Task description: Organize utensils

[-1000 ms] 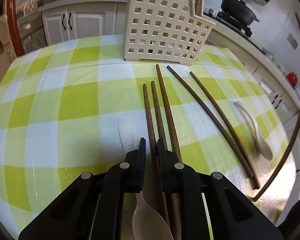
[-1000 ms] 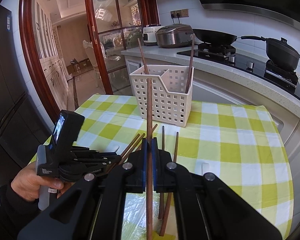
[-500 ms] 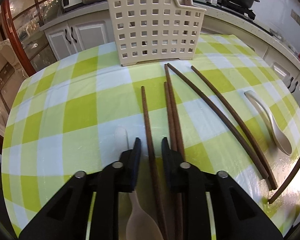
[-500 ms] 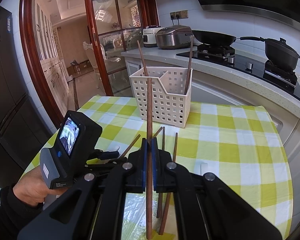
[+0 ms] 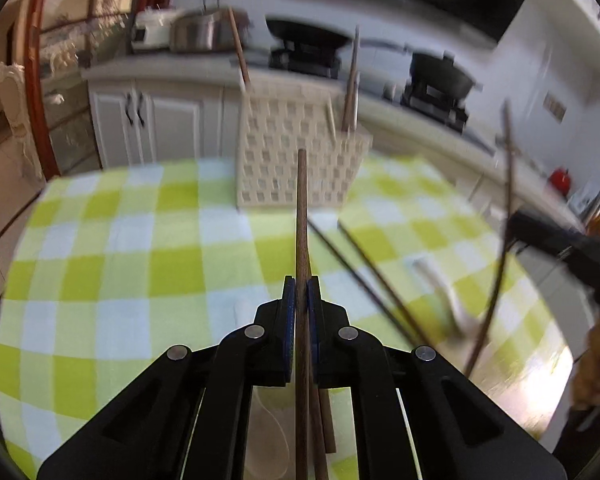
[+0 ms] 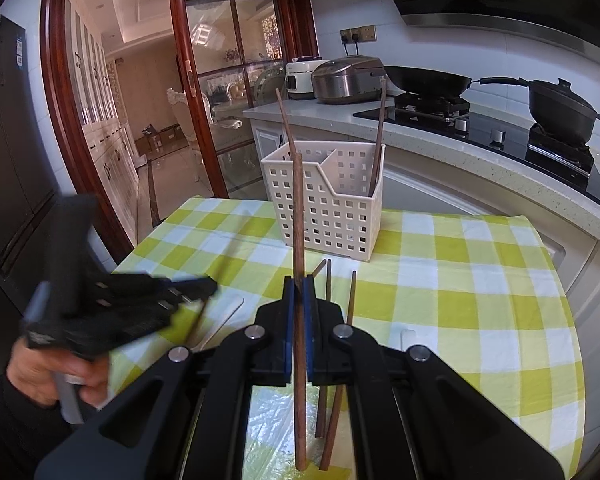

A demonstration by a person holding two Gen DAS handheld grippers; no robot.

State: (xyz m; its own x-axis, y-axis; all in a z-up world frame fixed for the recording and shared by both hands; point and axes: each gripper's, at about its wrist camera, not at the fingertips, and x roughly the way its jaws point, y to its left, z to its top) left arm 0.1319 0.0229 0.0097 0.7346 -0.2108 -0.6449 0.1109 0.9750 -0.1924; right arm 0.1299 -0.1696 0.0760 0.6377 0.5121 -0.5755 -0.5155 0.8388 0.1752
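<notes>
We see both grippers clamped on chopsticks above the table, which wears a green-and-white check cloth. The left gripper has just been closing, and its blue pads now press a brown chopstick between them; the stick runs straight ahead, its far end pointing at the basket. That view is blurred. In the right wrist view the left gripper sits low at the left, a hand around its handle, with a thin stick slanting under its tip.

The right gripper is shut on a second stick, held nearly upright, its top level with the basket rim in that view.

The white perforated basket stands at the far edge of the table, split into compartments. One chopstick leans out of its left part and another out of its right part.

Loose chopsticks lie on the cloth between the grippers and the basket. A pale spoon lies to the right in the left wrist view, and another spoon shows under the left gripper.
</notes>
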